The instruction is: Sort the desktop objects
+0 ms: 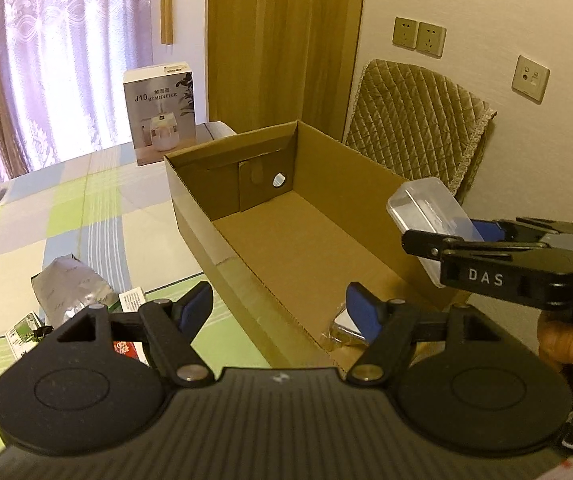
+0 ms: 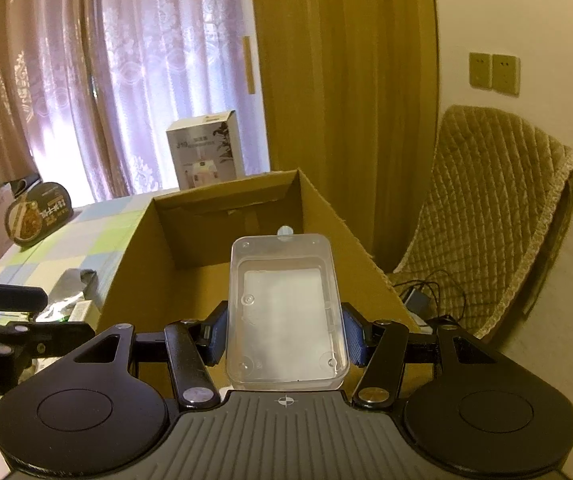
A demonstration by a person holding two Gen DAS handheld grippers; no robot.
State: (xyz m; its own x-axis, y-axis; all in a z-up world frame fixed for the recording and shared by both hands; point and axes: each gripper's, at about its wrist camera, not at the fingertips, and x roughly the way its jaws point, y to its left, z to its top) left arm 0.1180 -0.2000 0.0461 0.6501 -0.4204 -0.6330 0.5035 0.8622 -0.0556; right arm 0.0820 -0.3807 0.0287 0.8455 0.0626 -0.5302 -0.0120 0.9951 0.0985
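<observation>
- The right hand-held gripper (image 2: 285, 334) was clamped on a clear plastic box (image 2: 284, 312), its blue pads (image 2: 352, 338) pressed against the box's two long sides.
- In the right wrist view the plastic box was seen end-on and filled the centre, held above the near end of an open cardboard box (image 2: 190, 276); whether anything lay inside the plastic box could not be told.
- Only the left wrist view showed the same plastic box (image 1: 432, 216) from the side, tilted, over the right wall of the cardboard box (image 1: 286, 236), with a person's hand (image 1: 566, 344) behind the right hand-held gripper (image 1: 458, 236).
- The left hand-held gripper (image 1: 280, 310) was seen with its fingers apart and nothing between them, over the near left wall of the cardboard box.
- The floor of the cardboard box was visible only in the left wrist view; a small clear item (image 1: 340, 330) lay at its near end, partly hidden by a finger.
- A silver pouch (image 1: 72, 292) and small packets (image 1: 26, 330) lay on the checked tabletop (image 1: 66, 216), left of the cardboard box.
- A humidifier box (image 1: 160, 114) stood at the far edge of the tabletop in both views.
- A noodle bowl (image 2: 38, 216) was shown whole only by the right wrist view.
- A padded chair (image 2: 490, 216) stood right of the cardboard box.
</observation>
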